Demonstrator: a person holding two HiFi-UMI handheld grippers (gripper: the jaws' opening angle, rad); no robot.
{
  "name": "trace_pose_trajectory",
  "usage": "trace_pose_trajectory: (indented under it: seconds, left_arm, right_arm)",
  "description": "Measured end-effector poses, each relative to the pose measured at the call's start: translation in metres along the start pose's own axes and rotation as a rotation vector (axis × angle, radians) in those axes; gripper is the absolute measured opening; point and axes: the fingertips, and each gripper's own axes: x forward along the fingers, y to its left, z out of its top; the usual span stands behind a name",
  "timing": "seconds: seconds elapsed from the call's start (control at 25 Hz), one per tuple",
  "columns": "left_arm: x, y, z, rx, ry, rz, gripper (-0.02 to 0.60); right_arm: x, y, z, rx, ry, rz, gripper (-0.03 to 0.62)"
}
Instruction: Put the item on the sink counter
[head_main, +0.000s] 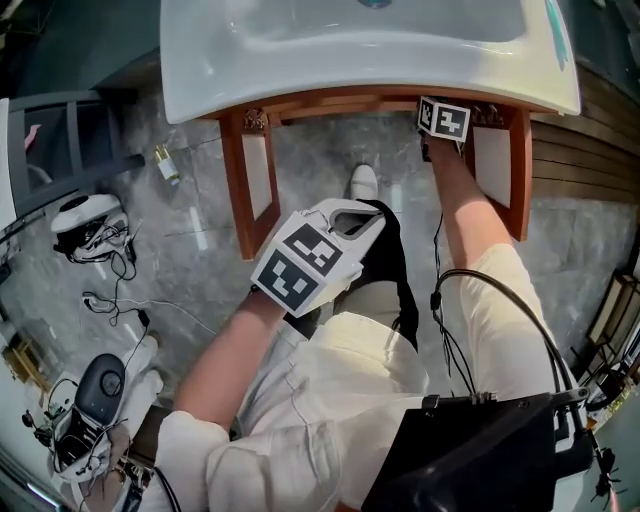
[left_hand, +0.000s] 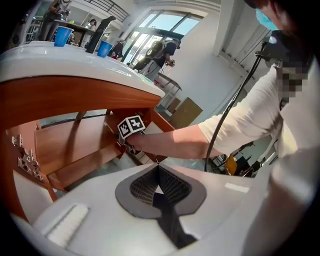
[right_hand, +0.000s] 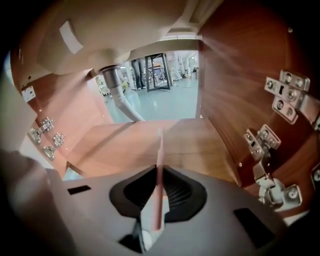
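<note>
thin pink stick (right_hand: 160, 150) gripped under the white ceramic sink worktop (head_main: 300, 85)

the right gripper (right_hand: 158, 197) reaches into the red-brown wooden cabinet (head_main: 236, 180) below the worktop. its jaws are clamped on the stick, which points forward along them over the cabinet's shelf (right_hand: 200, 145). the left gripper (left_hand: 158, 180) hangs in front of the cabinet, lower than the worktop, jaws together with nothing between them.
</note>
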Motion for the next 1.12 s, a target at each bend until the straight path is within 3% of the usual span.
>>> trace_pose_trajectory:
  seconds: [0.52, 0.64, 0.88, 1.12]
  left_arm:
    - [0.0, 0.019, -0.015, -0.005, -0.013, -0.016, 0.005]
    - [0.0, 0.017, -0.017, -0.006, -0.013, -0.017, 0.005]
    - [-0.026, -0.008, -0.01, 0.031, -0.004, -0.008, 0.005]
    - [-0.072, -0.06, 0.003, 0.076, -0.003, -0.014, 0.005]
  right_arm:
    - [0.03, -0.007, -0.014, -0.018, 0.016, -0.041, 0.048]
    - [0.024, -0.01, -0.011, -0.018, 0.003, -0.05, 0.09]
    - [-0.028, 0.003, -0.013, -0.027, 0.03, -0.061, 0.095]
    - [-0.114, 0.036, -0.019, -0.049, 0.07, -0.027, 0.094]
